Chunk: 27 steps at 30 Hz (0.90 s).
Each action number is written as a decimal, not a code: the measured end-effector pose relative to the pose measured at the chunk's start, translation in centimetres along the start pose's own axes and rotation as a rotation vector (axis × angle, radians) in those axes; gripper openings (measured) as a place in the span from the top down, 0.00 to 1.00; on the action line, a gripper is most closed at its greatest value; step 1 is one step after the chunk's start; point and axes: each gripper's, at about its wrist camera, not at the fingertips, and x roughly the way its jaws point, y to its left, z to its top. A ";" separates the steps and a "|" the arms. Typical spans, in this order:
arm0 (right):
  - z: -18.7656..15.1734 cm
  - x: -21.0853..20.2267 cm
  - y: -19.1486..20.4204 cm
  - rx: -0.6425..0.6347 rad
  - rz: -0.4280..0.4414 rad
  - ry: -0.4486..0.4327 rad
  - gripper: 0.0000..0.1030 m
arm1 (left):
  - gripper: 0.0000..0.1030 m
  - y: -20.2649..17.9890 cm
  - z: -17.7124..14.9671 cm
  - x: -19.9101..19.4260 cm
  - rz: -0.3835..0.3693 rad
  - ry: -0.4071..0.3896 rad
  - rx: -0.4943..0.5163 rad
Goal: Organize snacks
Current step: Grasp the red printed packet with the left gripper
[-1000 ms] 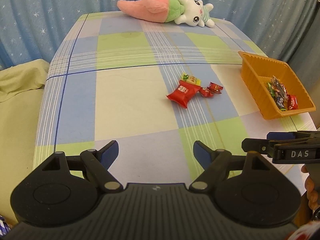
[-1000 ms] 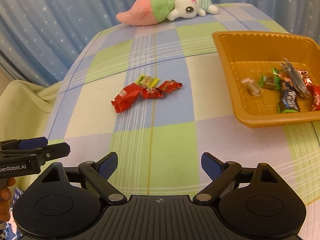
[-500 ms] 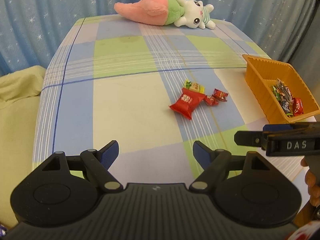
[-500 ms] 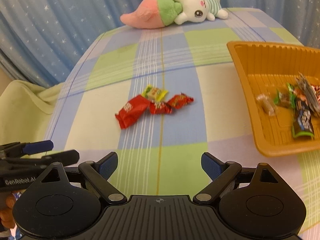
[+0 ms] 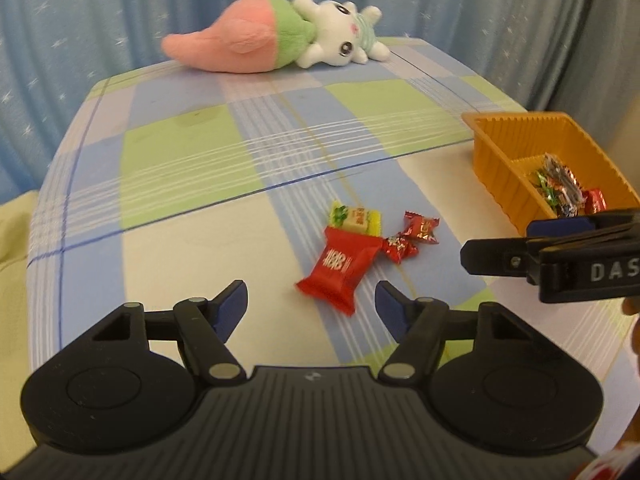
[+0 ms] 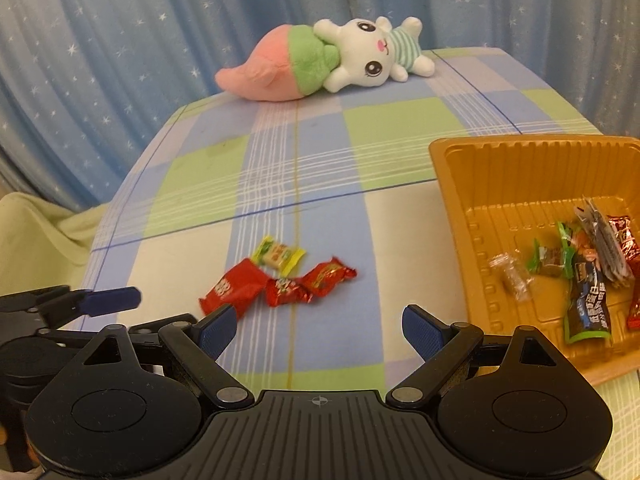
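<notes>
Loose snacks lie together on the checked cloth: a large red packet (image 5: 338, 270) (image 6: 232, 292), a yellow-green candy (image 5: 355, 219) (image 6: 278, 255) and two small red candies (image 5: 420, 227) (image 5: 400, 249) (image 6: 328, 276). An orange tray (image 5: 490, 160) (image 6: 460, 216) at the right holds several wrapped snacks (image 6: 588, 264). My left gripper (image 5: 310, 306) hovers just short of the large red packet, jaws closing with nothing between them. My right gripper (image 6: 318, 326) stands open above the cloth, near the small red candies, holding nothing.
A pink and green plush with a white bunny (image 5: 276, 40) (image 6: 328, 62) lies at the table's far edge, before a blue starred curtain. A pale yellow-green cloth (image 6: 36, 236) sits off the table's left side. Each gripper shows in the other's view.
Both grippers have moved in toward the snack pile, which now looks larger and nearer. The left jaws have narrowed. The right jaws keep the same width.
</notes>
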 end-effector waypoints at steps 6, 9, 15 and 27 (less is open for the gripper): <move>0.5 0.3 -1.0 0.020 -0.013 -0.003 0.13 | 0.38 -0.8 1.0 2.8 -0.013 0.028 0.060; 0.7 0.5 -1.4 0.029 -0.014 0.000 0.13 | 0.41 -1.0 1.3 3.8 -0.016 0.043 0.078; 1.1 0.7 -1.7 0.029 -0.005 -0.001 0.13 | 0.49 -1.0 1.6 4.9 -0.022 0.063 0.073; 1.8 1.5 -0.8 -0.030 0.035 -0.018 0.15 | 0.78 -1.2 1.5 4.8 -0.044 0.053 0.048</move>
